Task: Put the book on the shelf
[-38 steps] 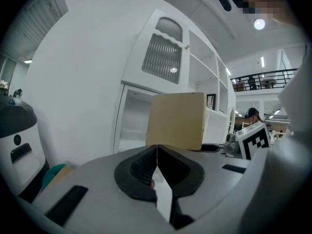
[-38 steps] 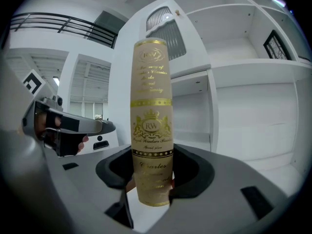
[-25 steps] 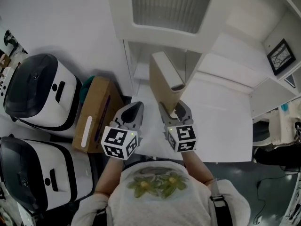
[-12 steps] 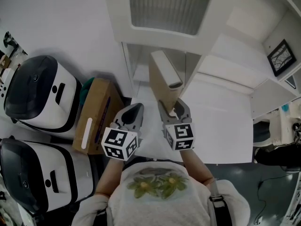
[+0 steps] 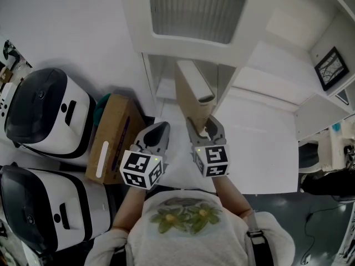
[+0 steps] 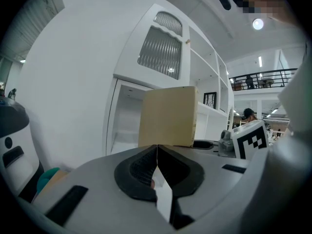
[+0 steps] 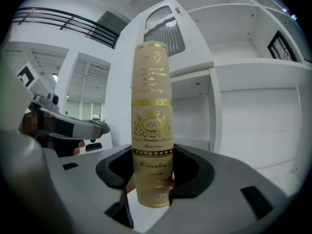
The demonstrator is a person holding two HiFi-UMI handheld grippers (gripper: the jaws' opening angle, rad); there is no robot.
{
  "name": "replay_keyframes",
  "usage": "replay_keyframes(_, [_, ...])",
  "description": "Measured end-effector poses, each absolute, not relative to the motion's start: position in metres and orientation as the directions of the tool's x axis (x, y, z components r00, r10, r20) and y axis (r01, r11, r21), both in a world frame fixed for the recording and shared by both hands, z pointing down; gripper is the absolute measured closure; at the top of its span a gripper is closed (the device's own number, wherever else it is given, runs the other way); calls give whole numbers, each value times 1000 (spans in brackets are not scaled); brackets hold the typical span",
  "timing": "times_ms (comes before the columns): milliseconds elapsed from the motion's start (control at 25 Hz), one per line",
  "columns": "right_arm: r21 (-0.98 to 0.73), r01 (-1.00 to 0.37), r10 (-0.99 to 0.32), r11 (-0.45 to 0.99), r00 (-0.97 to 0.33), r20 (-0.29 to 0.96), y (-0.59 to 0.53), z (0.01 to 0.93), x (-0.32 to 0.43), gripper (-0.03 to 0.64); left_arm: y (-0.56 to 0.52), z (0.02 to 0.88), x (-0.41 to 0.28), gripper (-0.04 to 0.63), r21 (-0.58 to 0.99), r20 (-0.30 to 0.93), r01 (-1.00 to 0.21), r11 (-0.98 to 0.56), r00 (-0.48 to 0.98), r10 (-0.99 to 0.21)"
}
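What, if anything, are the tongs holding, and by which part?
The right tongs clamp the book at its lower end, by the spine; the left tongs are shut, empty.

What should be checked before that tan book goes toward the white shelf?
1. Book gripped by the right tool: ok, the jaws press on both covers.
2. Book upright, spine facing the holder: ok.
3. Left tool out of the way: ok, shut and empty, beside the book.
4. Shelf compartment open toward the book: ok.
5. Compartment free of other things: cannot tell, the book hides part of it.
6. Book fits the opening's height: cannot tell.
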State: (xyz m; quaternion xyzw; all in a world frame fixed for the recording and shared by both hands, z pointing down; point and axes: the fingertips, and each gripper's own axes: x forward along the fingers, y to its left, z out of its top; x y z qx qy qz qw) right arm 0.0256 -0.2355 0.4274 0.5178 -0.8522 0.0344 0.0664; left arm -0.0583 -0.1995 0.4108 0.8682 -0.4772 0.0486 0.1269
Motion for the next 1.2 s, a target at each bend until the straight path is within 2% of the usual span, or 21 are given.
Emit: replay_keyframes(1200, [-6,-889,-879,457,-453,151,-268,435,20,394,-217,423,-58,566,187,235,-842,-506,539,-809])
